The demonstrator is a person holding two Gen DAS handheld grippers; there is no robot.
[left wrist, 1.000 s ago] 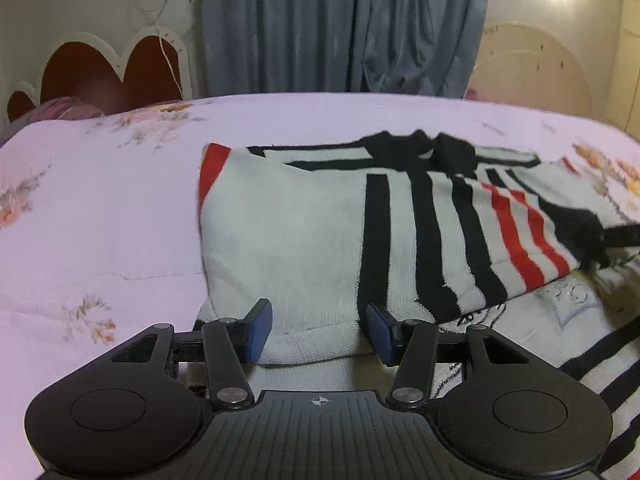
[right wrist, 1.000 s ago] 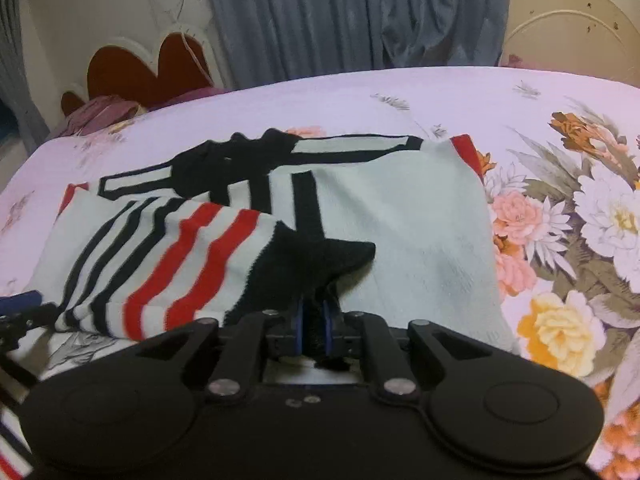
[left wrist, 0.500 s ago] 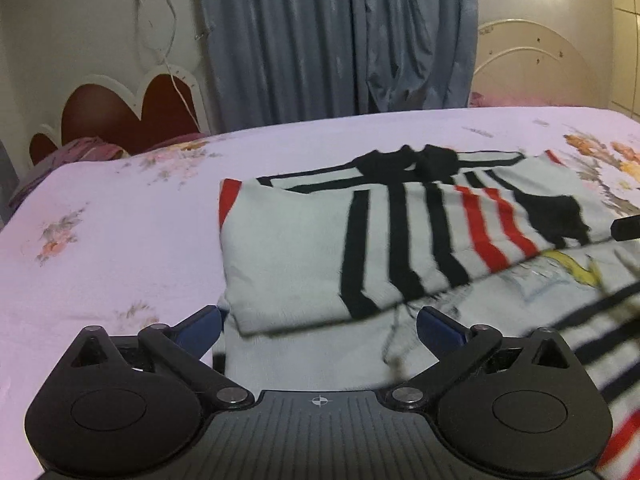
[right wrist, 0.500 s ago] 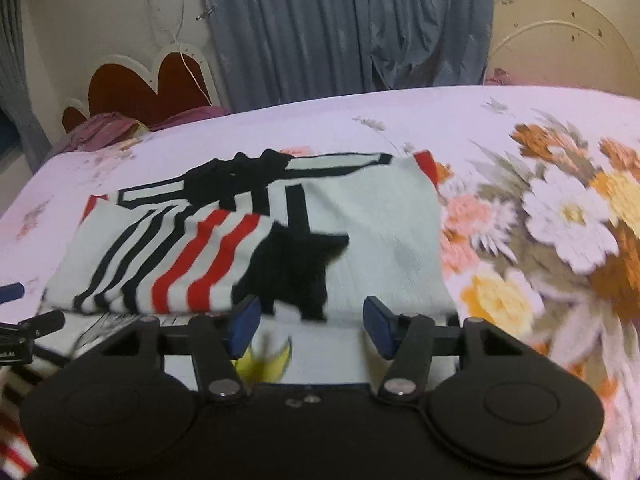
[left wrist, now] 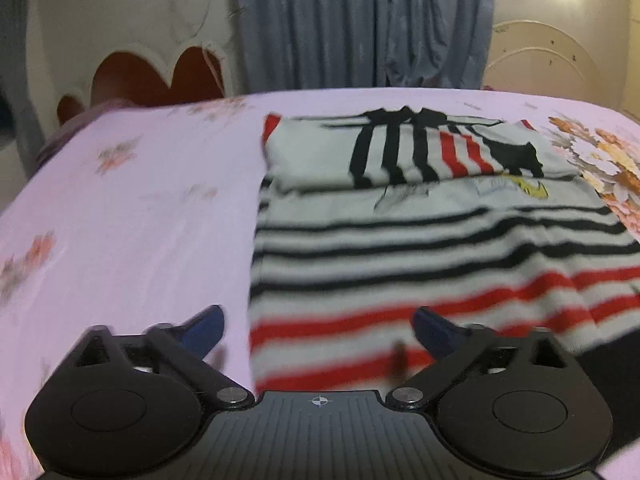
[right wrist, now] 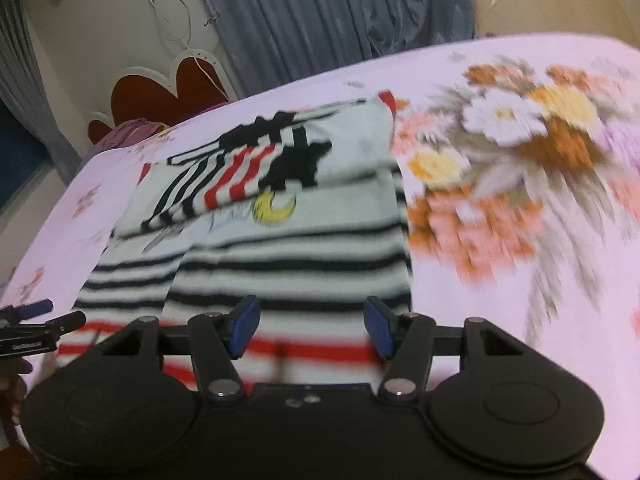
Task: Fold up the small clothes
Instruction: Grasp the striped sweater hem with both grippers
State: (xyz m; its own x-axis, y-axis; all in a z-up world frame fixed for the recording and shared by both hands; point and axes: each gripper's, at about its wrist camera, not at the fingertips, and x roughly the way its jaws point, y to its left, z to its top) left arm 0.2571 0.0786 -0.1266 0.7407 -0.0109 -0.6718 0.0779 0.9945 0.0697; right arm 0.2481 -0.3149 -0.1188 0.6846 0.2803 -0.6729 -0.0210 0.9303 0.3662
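Striped knit sweater [left wrist: 420,248], sleeves folded in, floral bedsheet [left wrist: 132,216]

Motion blur smears near sweater [left wrist: 400,280] stripes & bedsheet [right wrist: 520,208] flowers; sweater's right edge cut off.

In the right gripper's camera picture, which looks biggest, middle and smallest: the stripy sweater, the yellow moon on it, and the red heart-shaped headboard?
1. Stripy sweater, biggest.
2. Red headboard, though it is farther away, so it may really be bigger.
3. Yellow moon, smallest.
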